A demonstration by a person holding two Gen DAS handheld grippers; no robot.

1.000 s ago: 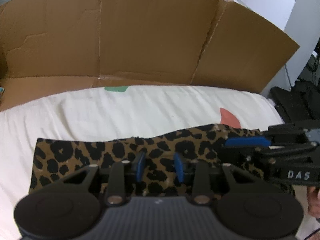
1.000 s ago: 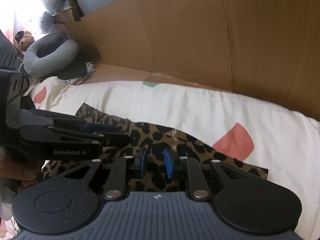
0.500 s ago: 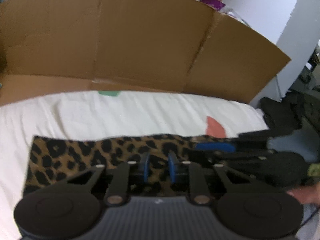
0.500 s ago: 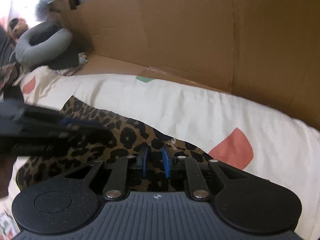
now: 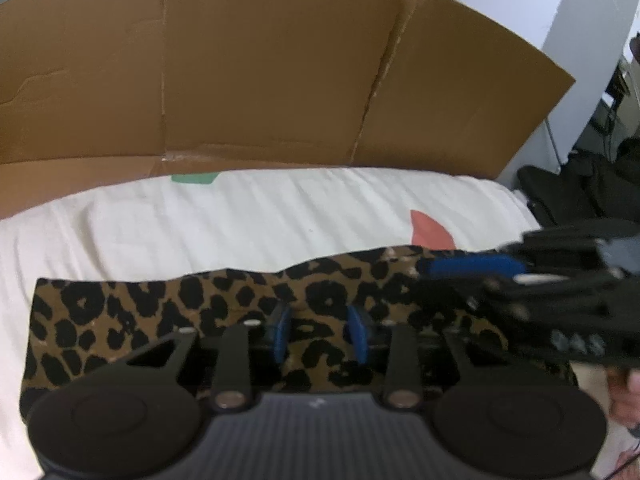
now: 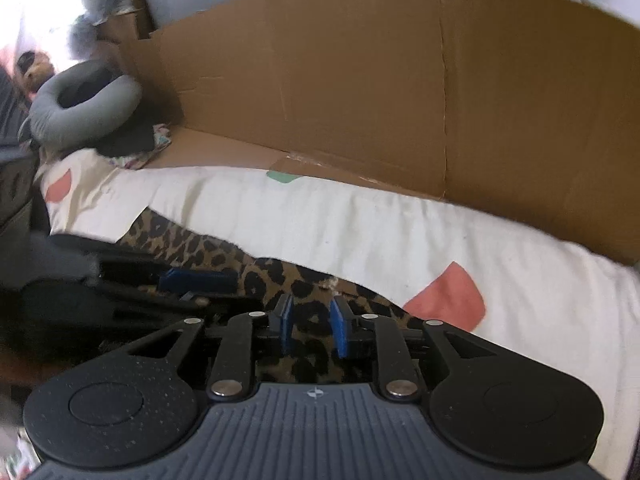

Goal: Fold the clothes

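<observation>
Cream sheet (image 5: 248, 216) fronts a brown cardboard wall (image 5: 260, 68).

Leopard-print garment (image 5: 168, 304): near edge hidden behind left claw (image 5: 319, 333) body. Right claw (image 5: 472, 268) motion-blurred in left wrist view; holder's hand (image 5: 624, 396) cut by frame edge. Left claw (image 6: 192, 280) blurred in right wrist view.

Support surface: a bed covered by a cream sheet (image 5: 256, 216) with coral and green patches. A leopard-print garment (image 5: 120, 312) lies flat on the sheet's near part. Beyond the garment, a brown cardboard panel (image 5: 256, 80) stands along the sheet's far edge.
</observation>
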